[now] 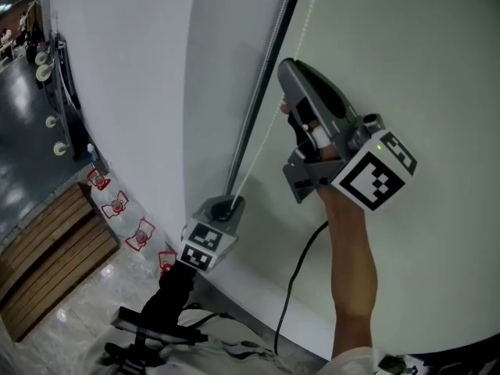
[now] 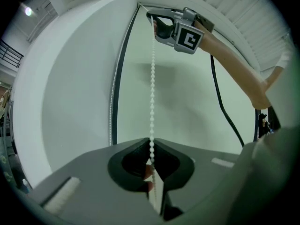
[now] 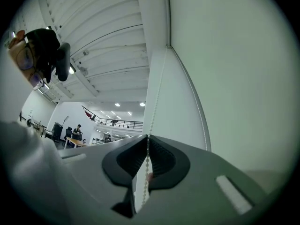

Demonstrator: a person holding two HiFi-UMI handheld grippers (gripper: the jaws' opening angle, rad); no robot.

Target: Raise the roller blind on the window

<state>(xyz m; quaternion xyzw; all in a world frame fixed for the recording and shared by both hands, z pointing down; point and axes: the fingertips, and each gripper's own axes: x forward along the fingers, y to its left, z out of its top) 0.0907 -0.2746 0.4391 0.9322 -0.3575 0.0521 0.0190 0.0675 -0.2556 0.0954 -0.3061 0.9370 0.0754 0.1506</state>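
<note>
A white bead chain (image 1: 269, 127) hangs beside a dark window frame (image 1: 254, 116), with the pale roller blind (image 1: 406, 53) to its right. My right gripper (image 1: 287, 67) points up, high on the chain, and is shut on it; in the right gripper view the beads (image 3: 154, 109) run down between the closed jaws of the right gripper (image 3: 147, 137). My left gripper (image 1: 226, 204) sits lower, also shut on the chain. In the left gripper view the chain (image 2: 152, 93) rises taut from the left gripper (image 2: 151, 142) to the right gripper (image 2: 153, 20).
A white wall (image 1: 133, 69) lies left of the frame. Red-and-white items (image 1: 117, 205) line its base beside a slatted wooden platform (image 1: 47, 248). A black cable (image 1: 301, 272) hangs under the person's forearm (image 1: 348, 272). Black stand parts (image 1: 152, 323) lie on the floor below.
</note>
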